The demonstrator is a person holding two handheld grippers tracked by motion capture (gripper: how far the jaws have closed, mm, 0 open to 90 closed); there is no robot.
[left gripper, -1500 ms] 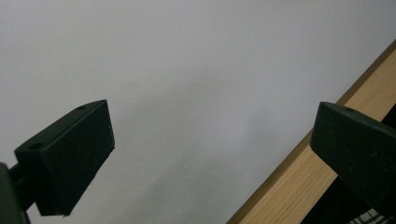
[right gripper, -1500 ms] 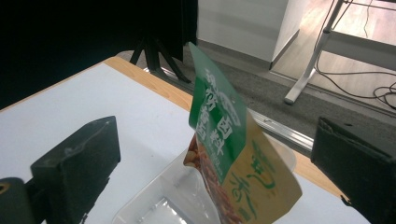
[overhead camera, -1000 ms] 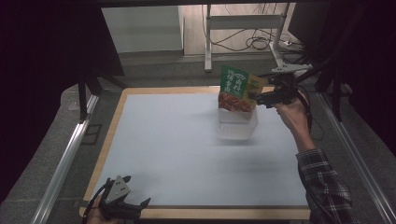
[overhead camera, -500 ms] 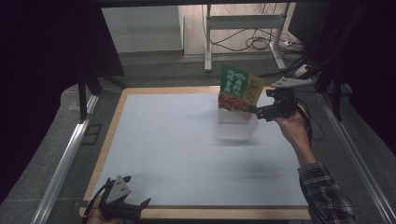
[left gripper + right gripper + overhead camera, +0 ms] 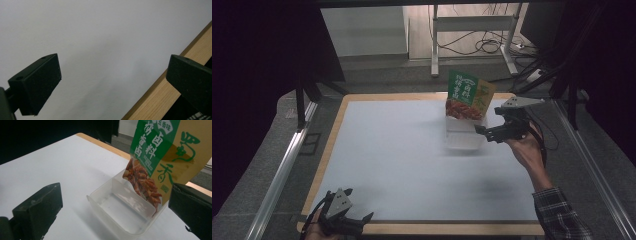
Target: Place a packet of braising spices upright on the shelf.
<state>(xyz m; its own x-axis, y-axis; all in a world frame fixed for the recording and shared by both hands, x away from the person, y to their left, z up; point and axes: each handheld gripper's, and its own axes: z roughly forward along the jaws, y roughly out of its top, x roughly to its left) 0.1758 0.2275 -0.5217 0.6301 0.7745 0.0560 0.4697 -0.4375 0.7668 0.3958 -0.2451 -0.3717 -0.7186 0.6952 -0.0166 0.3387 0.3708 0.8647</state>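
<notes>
The right gripper point(image 5: 486, 134) is seen at centre right of the high view, jaws spread wide and empty, just beside a clear plastic container point(image 5: 125, 217). A green and tan snack packet point(image 5: 160, 152) stands tilted in the container; its printing is resolved in the right gripper view. At lower left, the left gripper point(image 5: 357, 224) is held wide open and empty over the white table point(image 5: 100, 37); a wooden edge point(image 5: 160, 95) is shown.
</notes>
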